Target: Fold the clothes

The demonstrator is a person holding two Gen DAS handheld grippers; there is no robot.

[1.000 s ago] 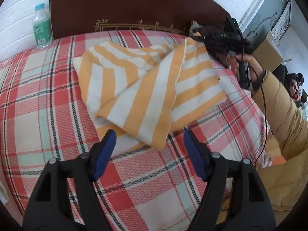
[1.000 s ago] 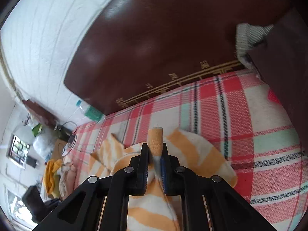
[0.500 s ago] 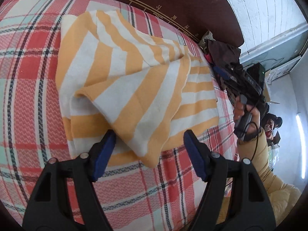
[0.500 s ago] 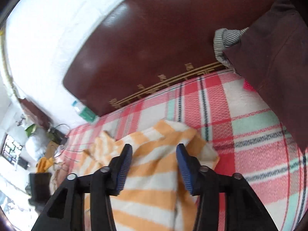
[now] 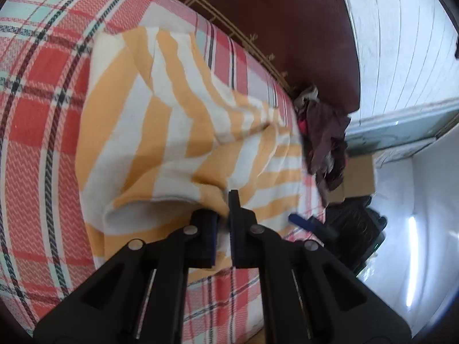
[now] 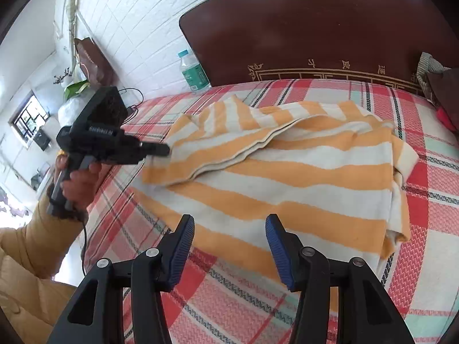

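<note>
An orange-and-white striped cloth (image 6: 301, 172) lies partly folded on the red plaid bed (image 6: 436, 189). My left gripper (image 5: 225, 215) is shut on the cloth's near folded corner (image 5: 212, 195) and holds it slightly raised. The same gripper shows in the right wrist view (image 6: 160, 150) at the cloth's left corner. My right gripper (image 6: 229, 246) is open and empty, hovering just above the cloth's near edge, its blue pads (image 6: 183, 246) wide apart.
A dark brown headboard (image 6: 315, 28) backs the bed. A plastic water bottle (image 6: 193, 71) stands at its left end. A heap of dark clothes (image 5: 324, 134) lies at the bed's far right corner. A cardboard box (image 5: 358, 177) sits on the floor beyond.
My left gripper has moved in and shut on the cloth's near corner. My right gripper, shut on the cloth's far corner a second ago, has let go and pulled back to the near edge.
</note>
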